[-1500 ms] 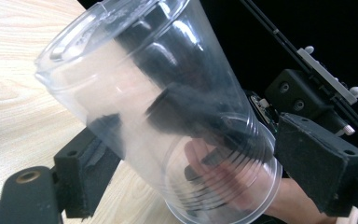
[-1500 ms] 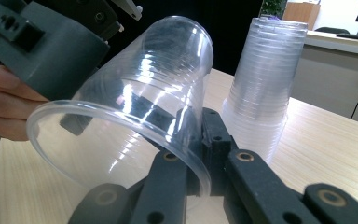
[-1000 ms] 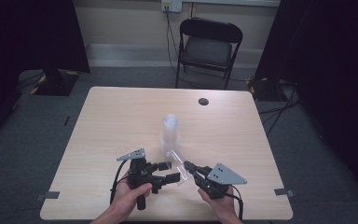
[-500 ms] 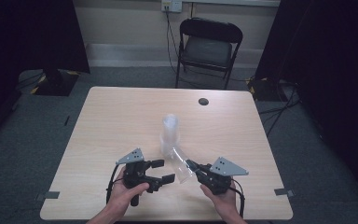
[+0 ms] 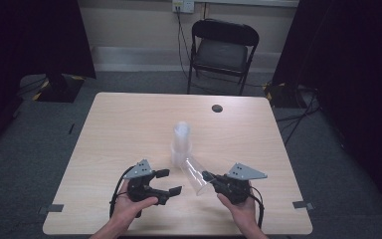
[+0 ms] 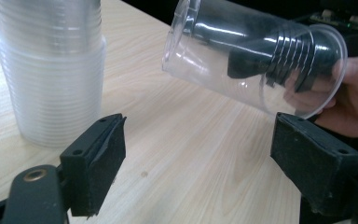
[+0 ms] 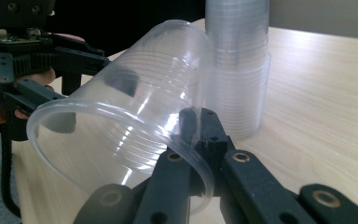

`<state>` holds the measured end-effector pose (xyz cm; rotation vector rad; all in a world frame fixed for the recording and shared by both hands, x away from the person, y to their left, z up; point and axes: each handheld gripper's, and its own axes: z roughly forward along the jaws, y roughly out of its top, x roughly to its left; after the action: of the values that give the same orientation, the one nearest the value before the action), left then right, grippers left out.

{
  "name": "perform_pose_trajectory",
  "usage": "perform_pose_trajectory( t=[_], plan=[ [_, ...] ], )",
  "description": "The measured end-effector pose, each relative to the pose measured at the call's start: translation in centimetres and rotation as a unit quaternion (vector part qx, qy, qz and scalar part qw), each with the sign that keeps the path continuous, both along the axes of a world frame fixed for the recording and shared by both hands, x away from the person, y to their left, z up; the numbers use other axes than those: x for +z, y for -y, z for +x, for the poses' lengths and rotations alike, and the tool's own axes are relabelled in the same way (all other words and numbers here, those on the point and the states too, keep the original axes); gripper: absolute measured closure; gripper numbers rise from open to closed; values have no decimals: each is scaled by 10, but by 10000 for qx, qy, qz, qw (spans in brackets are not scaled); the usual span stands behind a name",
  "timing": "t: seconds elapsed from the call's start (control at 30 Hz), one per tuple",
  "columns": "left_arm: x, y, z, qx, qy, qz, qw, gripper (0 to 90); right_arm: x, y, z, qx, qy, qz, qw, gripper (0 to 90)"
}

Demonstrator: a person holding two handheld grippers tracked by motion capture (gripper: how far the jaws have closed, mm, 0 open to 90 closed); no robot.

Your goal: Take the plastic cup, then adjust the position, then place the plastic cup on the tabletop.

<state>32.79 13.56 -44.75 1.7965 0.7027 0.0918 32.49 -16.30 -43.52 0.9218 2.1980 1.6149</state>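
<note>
One clear plastic cup [image 5: 195, 173] is what I've got going right now, pinched by its rim wall in my right hand-held gripper [image 5: 218, 182], jaws clamped shut on the thin plastic with one inside the mouth and one outside, which you can see nicely in the right gripper view [image 7: 196, 140]. It's held up off the counter [image 5: 129, 124], lying tilted on its side near the front edge, about mid-width. Its long axis runs from the mouth, at my right hand, up and away toward the base, which points at the stack of cups [image 5: 181, 142] standing upright near the middle of the counter. The base ends just short of that stack, near but not touching as far as I can tell. My left hand-held gripper [image 5: 166, 181] is empty, jaws spread wide though they've just been closing a little, nothing between the pads. It sits just left of the cup, by the front edge, pointing across at it. From the left gripper view the cup [image 6: 256, 60] hangs ahead and above the gap between my jaws, lying crosswise with its mouth over by the right jaw and its base toward the stack [image 6: 51, 70] on the left. So the left one is the free hand closest to the cup's body, and my guess is the next bit depends on coming up around the cup's middle, across that long axis, rather than end-on. Thin plastic though, could squash or pop out if I squeeze hard.
</note>
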Motion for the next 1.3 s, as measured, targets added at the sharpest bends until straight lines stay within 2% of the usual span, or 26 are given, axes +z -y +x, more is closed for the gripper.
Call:
perform_pose_trajectory(
  t=[0.2,0.33,0.43,0.5,0.7,0.83,0.9,1.03,1.1,1.17,1.23,1.27,1.3],
  plan=[
    [2,3,-3,-81,265,357,9990,178,-3,2,2,56,-366,-108,9993,900],
    [1,5,-4,-125,255,531,9982,192,-4,4,2,99,-561,-126,9983,900],
    [0,6,-5,-147,350,613,9974,193,-4,6,5,132,-741,-135,9971,900],
    [0,7,-5,-163,407,664,9968,197,-4,7,5,76,-735,-162,9971,900],
    [1,9,-7,-238,677,951,9929,197,-3,7,7,177,-942,-299,9949,900],
    [1,11,-10,-250,706,980,9924,200,-5,6,8,269,-1163,-393,9921,900],
    [0,12,-11,-281,758,996,9917,200,-5,5,8,333,-1187,-408,9915,900],
    [0,14,-12,-362,894,1171,9884,201,-6,1,9,468,-1300,-480,9892,900],
    [0,15,-13,-386,901,1141,9886,201,-7,0,9,501,-1350,-483,9884,900],
    [0,16,-13,-477,990,1211,9865,201,-8,0,9,526,-1425,-494,9872,900],
    [0,17,-15,-515,1163,1411,9818,201,-8,-1,11,557,-1555,-461,9852,900],
    [-1,18,-16,-532,1188,1377,9819,201,-8,-2,12,575,-1585,-500,9844,900],
    [-1,19,-16,-569,1231,1402,9808,202,-8,-3,12,599,-1621,-527,9835,900]
  ],
)
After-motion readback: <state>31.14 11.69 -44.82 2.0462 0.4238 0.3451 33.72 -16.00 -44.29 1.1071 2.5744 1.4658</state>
